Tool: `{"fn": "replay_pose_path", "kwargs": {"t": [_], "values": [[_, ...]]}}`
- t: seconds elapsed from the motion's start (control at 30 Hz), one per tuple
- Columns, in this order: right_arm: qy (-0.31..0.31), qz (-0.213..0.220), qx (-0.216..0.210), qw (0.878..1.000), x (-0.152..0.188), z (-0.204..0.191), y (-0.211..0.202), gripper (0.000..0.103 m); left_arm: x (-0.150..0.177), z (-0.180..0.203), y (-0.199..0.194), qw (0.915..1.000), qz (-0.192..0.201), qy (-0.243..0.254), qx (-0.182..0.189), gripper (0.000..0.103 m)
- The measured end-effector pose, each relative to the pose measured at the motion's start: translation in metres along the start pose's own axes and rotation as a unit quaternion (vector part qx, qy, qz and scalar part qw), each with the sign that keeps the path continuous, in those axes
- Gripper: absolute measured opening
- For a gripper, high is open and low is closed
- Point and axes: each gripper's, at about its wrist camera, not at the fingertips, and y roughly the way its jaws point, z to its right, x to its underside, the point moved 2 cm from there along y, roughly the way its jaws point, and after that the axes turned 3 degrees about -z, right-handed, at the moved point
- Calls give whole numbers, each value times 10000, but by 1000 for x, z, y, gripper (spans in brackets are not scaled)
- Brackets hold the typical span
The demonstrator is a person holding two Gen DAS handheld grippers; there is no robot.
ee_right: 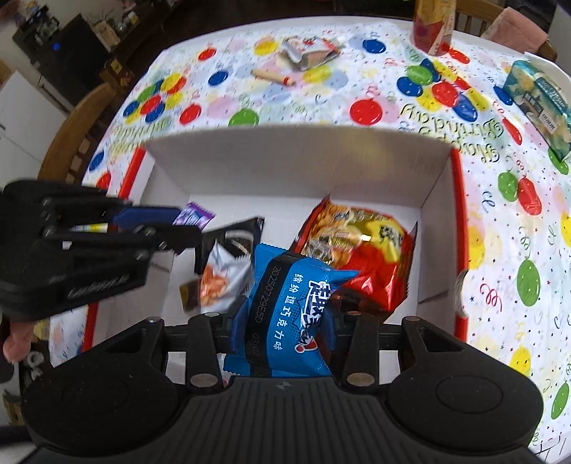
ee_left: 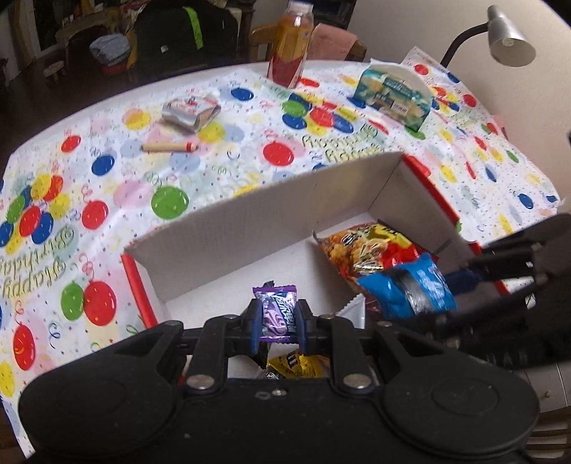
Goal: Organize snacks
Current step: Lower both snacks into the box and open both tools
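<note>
A white cardboard box (ee_left: 271, 203) (ee_right: 285, 160) with red edges sits on the balloon tablecloth. Above its left part, my left gripper (ee_left: 276, 321) (ee_right: 178, 223) is shut on a small purple candy packet (ee_left: 276, 312) (ee_right: 194, 216). My right gripper (ee_right: 289, 317) (ee_left: 428, 296) is shut on a blue snack bag (ee_right: 285, 317) (ee_left: 410, 289), held over the box's right half. Under it in the box lies a red and yellow snack bag (ee_right: 364, 250) (ee_left: 371, 250). A black and white packet (ee_right: 225, 264) and a yellow candy pack (ee_left: 296, 364) also lie inside.
On the cloth beyond the box are a crumpled silver wrapper (ee_left: 189, 109) (ee_right: 310, 51), a wooden stick (ee_left: 169, 146) (ee_right: 273, 76), an orange drink bottle (ee_left: 291, 43) (ee_right: 433, 25) and a teal snack box (ee_left: 394, 94) (ee_right: 540, 103). A desk lamp (ee_left: 506, 35) stands at the far right.
</note>
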Motion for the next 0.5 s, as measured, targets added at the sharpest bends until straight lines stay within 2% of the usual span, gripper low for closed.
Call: {"fn": "replay_pose_path", "kwargs": {"t": [0.23,0.5], "values": [[-76,-140,21,9999,10,-3,11,41,5,7,16,9999,-170,16,1,17],[-24,-176,1,9998,15,-2,18,41,8,8,20,9997,-181,86,-150,18]]}}
